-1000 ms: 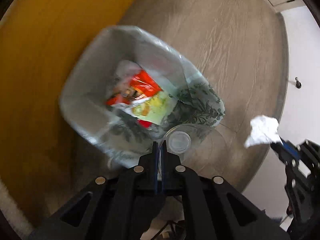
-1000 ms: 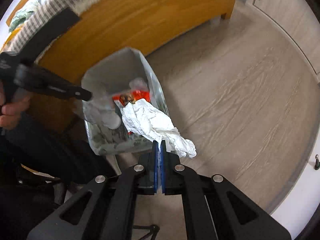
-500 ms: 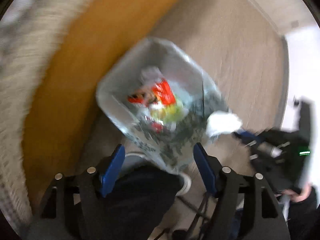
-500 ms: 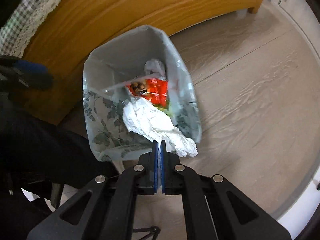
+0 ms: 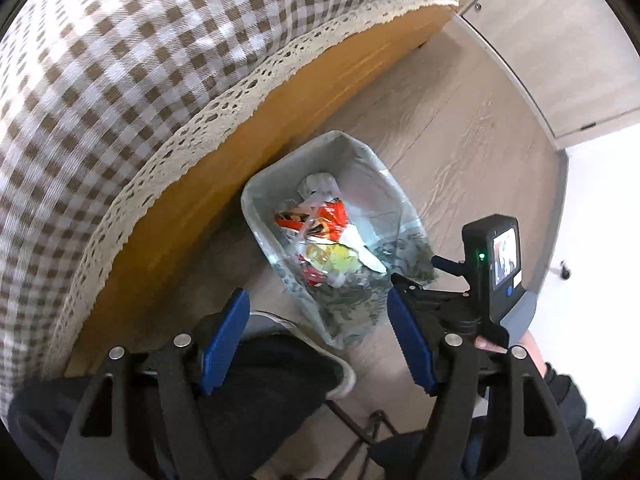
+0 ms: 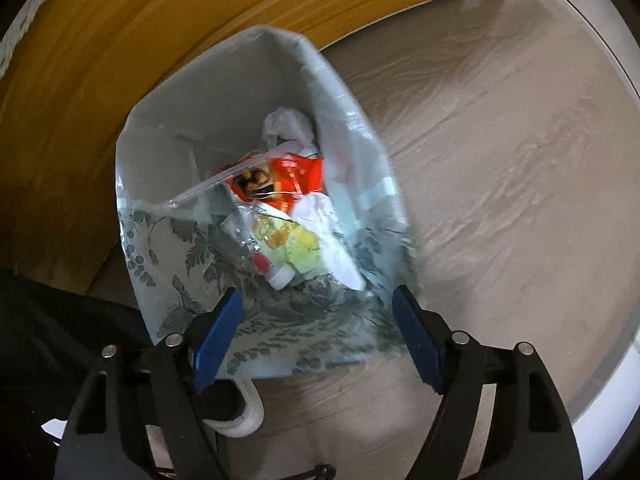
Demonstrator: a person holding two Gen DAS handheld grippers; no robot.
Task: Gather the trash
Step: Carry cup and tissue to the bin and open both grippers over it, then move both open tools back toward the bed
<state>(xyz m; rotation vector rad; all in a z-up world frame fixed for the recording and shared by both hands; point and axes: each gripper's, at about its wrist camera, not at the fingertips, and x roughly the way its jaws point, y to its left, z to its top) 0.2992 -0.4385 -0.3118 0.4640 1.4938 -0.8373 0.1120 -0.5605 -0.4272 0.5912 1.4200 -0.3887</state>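
A pale bin with a leaf pattern and a clear liner (image 5: 360,160) (image 6: 168,248) stands on the wood floor by the table. Inside lie a red snack wrapper (image 6: 292,178), a yellow-green packet (image 6: 296,240), a clear plastic bottle with a white cap (image 6: 280,276), a clear plastic lid (image 6: 208,188) and white crumpled paper (image 6: 324,216). My left gripper (image 5: 318,336) is open and empty, high above the bin. My right gripper (image 6: 316,332) is open and empty, just above the bin's near rim; it also shows in the left wrist view (image 5: 472,288).
A wooden table side (image 5: 240,152) (image 6: 120,40) with a brown checked, lace-edged cloth (image 5: 120,80) stands left of the bin. The person's dark trouser leg and white shoe (image 5: 304,364) (image 6: 240,408) are near the bin. A cabinet (image 5: 560,40) and white wall lie at the right.
My left gripper opened, let the clear bottle fall into the bin and rose away. My right gripper opened over the bin and the white paper dropped in.
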